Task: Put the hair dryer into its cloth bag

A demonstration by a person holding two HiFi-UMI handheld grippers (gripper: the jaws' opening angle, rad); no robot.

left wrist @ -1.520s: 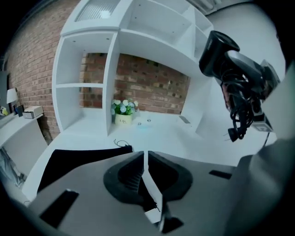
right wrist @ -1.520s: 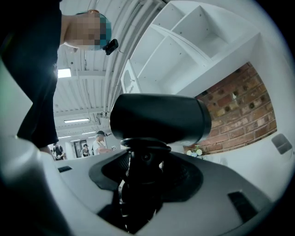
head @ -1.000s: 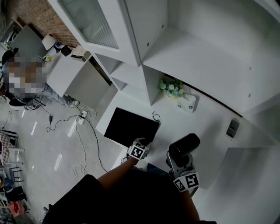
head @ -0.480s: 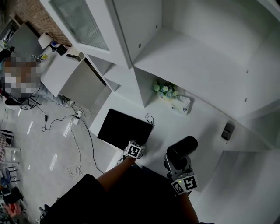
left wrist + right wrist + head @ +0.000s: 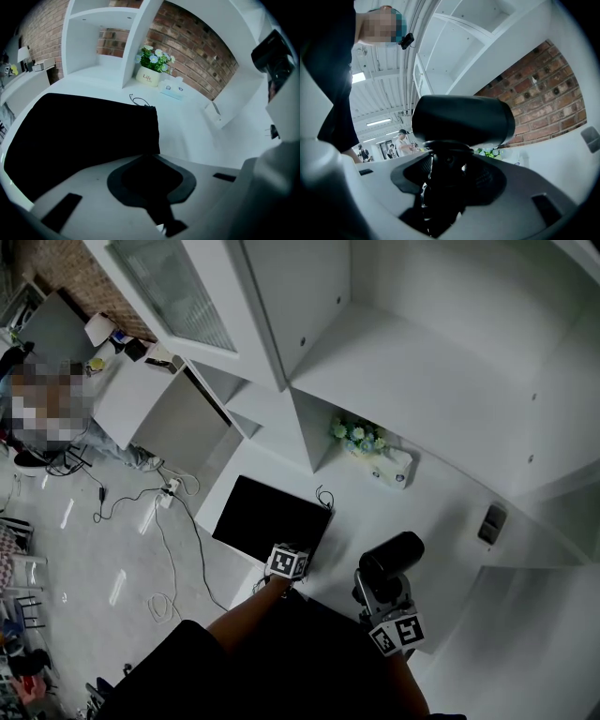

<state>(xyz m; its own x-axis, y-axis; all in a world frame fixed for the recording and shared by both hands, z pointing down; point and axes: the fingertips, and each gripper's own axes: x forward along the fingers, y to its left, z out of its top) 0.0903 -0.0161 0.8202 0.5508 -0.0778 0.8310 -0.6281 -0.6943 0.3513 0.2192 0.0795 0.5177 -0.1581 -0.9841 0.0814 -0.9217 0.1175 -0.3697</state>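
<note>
Jaws of the left gripper point(image 5: 149, 161) have just been closing and now pinch the near corner of the flat black cloth bag point(image 5: 267, 519). Right of the bag, the right gripper point(image 5: 447, 164) clamps the hair dryer point(image 5: 394, 555) by its handle.

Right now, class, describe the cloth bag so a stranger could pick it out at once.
Start at the white shelf unit and drop to the counter below it. Between the flower pot and the counter's edge lies the cloth bag: the only flat black rectangle there, with a thin cord looped at one corner.
</note>
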